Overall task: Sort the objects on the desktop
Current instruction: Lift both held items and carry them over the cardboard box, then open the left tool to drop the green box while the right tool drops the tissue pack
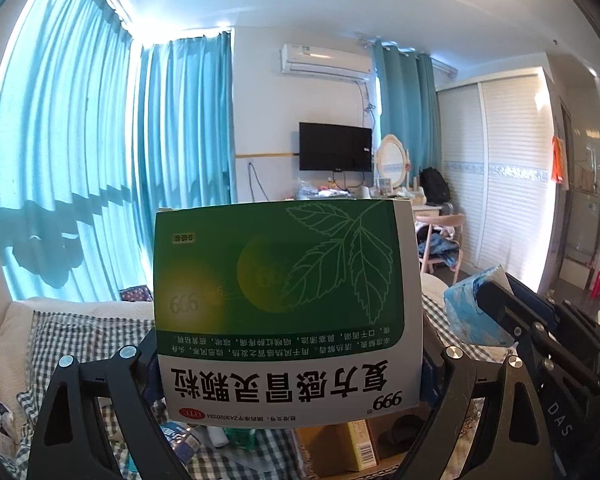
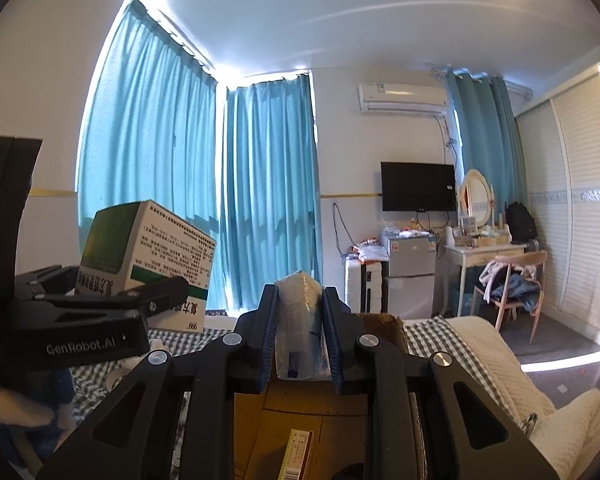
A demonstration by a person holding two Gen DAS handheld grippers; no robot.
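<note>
The left gripper point(image 1: 288, 364) was clamped on the lower sides of a green-and-white medicine box point(image 1: 284, 308), a flat-faced cardboard carton held upright in the air with its print upside down to the camera. Just to its right, apart from it, the right gripper point(image 2: 300, 320) pinched a soft tissue pack point(image 2: 299, 320) in clear crinkled plastic, standing on end between ribbed blue pads point(image 2: 270, 332). Both tools were raised and pointed roughly level into the room, with open air ahead of the held items.

Below them lay an open brown cardboard box point(image 2: 300, 408) with a slim yellow carton point(image 2: 296, 456) inside, its flaps close under the right tool. A checked cloth point(image 1: 72, 344) and a knobbly white blanket point(image 2: 496, 352) spread beside it.

Farther off stood teal curtains point(image 2: 268, 184), a wall television point(image 2: 418, 186) and a white dressing table point(image 2: 484, 248).
</note>
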